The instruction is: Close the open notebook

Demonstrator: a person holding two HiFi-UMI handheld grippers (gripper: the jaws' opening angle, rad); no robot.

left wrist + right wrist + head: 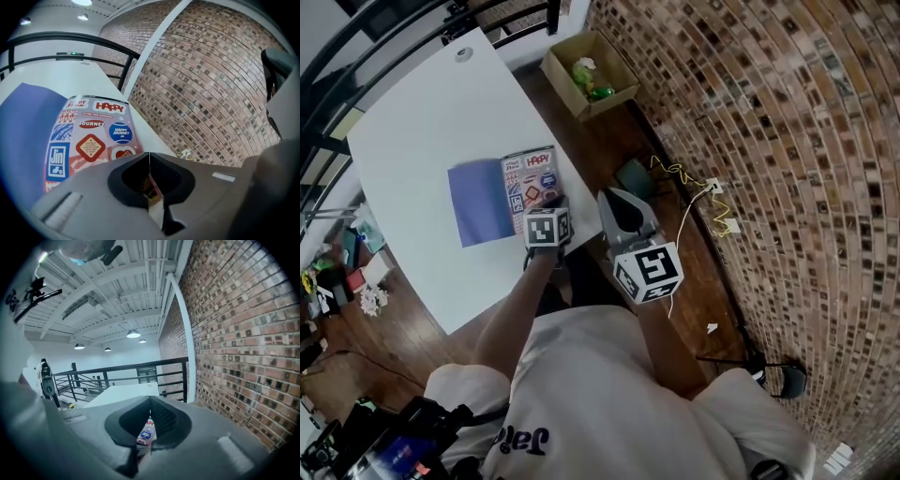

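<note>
Tongs first: your left tongs [149,154] are pressed together at the tips with nothing clamped. Only a sliver of the stickered half [93,136] shows through the hollow behind them. They hang at the lower right corner of the notebook [504,197], angled down at it; whether the tips touch it, I cannot tell. Your right tongs [150,400] are likewise closed tip to tip and empty, held off the right edge of the table [412,122] and aimed almost level.

In the head view the notebook lies open and flat on the white table, close to its right edge. The blue half [478,202] is at frame left and the stickered half at frame right. The fold between them runs top to bottom, leaning slightly. Opened out like this, its long axis runs left to right, and the sticker lettering has its tops toward the upper frame.

To do this step well, work the stickered half, since your left tongs are already there. Slide the closed tips under its outer right edge, or part them just enough to pinch it. Then swing it over the fold onto the blue half. Lifting nearer mid-edge than the corner should keep the cover from twisting. If the book slides, pin the blue half with your right tongs.
</note>
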